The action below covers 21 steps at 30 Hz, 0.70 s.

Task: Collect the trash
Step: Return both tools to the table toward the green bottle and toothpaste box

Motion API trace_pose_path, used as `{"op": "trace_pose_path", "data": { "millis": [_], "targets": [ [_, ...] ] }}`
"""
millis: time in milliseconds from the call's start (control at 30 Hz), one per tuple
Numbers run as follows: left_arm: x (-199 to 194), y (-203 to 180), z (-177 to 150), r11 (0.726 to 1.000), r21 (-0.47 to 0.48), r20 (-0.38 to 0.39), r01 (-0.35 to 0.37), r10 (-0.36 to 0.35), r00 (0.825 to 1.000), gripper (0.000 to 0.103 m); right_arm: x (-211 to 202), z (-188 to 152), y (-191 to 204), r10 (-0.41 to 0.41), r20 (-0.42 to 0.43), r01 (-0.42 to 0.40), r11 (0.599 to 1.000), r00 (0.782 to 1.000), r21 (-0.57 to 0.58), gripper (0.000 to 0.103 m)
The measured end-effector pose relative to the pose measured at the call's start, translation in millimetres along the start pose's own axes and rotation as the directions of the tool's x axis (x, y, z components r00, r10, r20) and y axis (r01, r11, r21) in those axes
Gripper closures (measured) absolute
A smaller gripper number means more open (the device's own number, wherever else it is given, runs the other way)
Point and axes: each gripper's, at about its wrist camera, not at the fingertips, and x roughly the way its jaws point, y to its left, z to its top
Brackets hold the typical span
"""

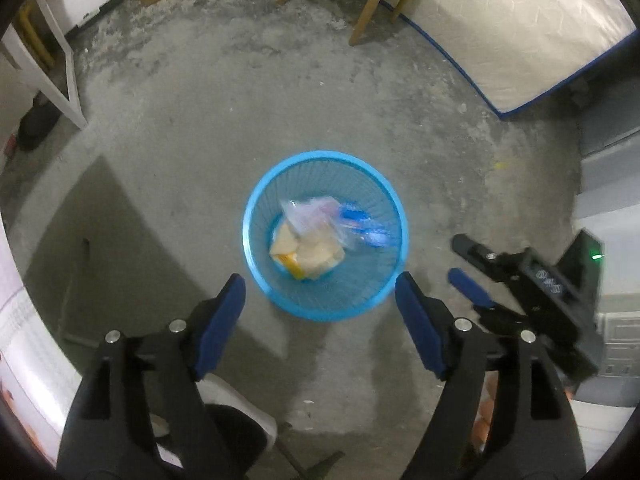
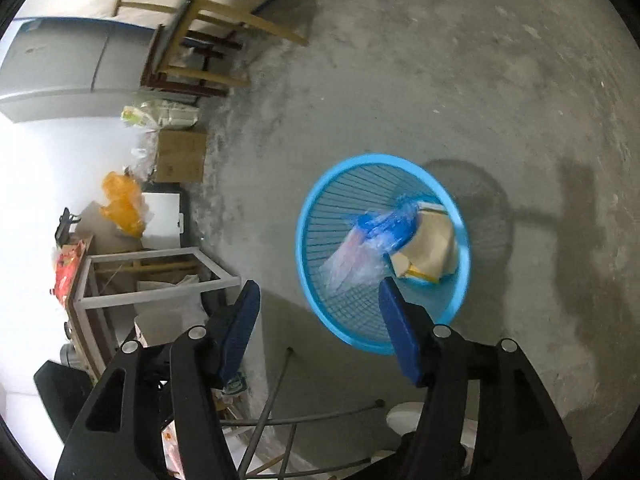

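A round blue mesh basket (image 1: 256,204) stands on the concrete floor, directly below my left gripper (image 1: 320,280), which is open and holds nothing. Inside the basket lie a clear plastic wrapper (image 1: 308,212), a blue plastic bag (image 1: 366,230) and a cream and yellow packet (image 1: 304,256). My right gripper (image 1: 460,258) hangs just right of the basket. In the right wrist view the same gripper (image 2: 319,285) is open and empty above the basket's (image 2: 308,208) near rim. The clear and blue wrappers (image 2: 360,252) look blurred over the mesh beside the cream packet (image 2: 432,248).
A white mattress (image 1: 520,28) and wooden chair legs (image 1: 372,4) stand beyond the basket. A cardboard box (image 2: 180,156), an orange bag (image 2: 124,204), a white frame (image 2: 160,280) and a grey fridge (image 2: 68,68) line one side. Thin metal rods (image 2: 276,392) lie near my right gripper.
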Motion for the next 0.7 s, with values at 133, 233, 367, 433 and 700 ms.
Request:
{"op": "trace_pose_path", "data": {
  "millis": [133, 233, 367, 433, 700],
  "targets": [
    [-24.7, 11.8, -5.4, 1.000, 0.022, 0.007, 0.003, -0.004, 1.000, 0.027, -5.0, -11.8, -11.7, -0.029, -0.016, 0.029, 0.999, 0.999, -0.016, 0.037],
    [-58.8, 26.2, -13.2, 0.999, 0.044, 0.021, 0.019, -0.020, 1.000, 0.027, -14.5, -23.7, -17.1, -0.032, -0.025, 0.031, 0.999, 0.999, -0.032, 0.037],
    [-132.9, 61.3, -47.6, 0.996, 0.069, 0.088, 0.053, -0.059, 0.994, 0.023, -33.1, -45.8, -19.2, -0.007, -0.050, 0.004, 0.998, 0.999, -0.070, 0.036],
    [-171.3, 83.3, -74.9, 0.996, 0.078, 0.146, 0.051, -0.062, 0.987, 0.020, -41.5, -58.5, -16.6, 0.010, -0.066, -0.016, 0.995, 0.998, -0.096, 0.032],
    [-271.6, 194.4, -209.9, 0.997, -0.081, 0.329, 0.004, 0.023, 0.944, 0.020, -54.5, -132.9, 28.6, 0.063, -0.214, -0.116, 0.963, 0.975, -0.245, 0.030]
  ]
}}
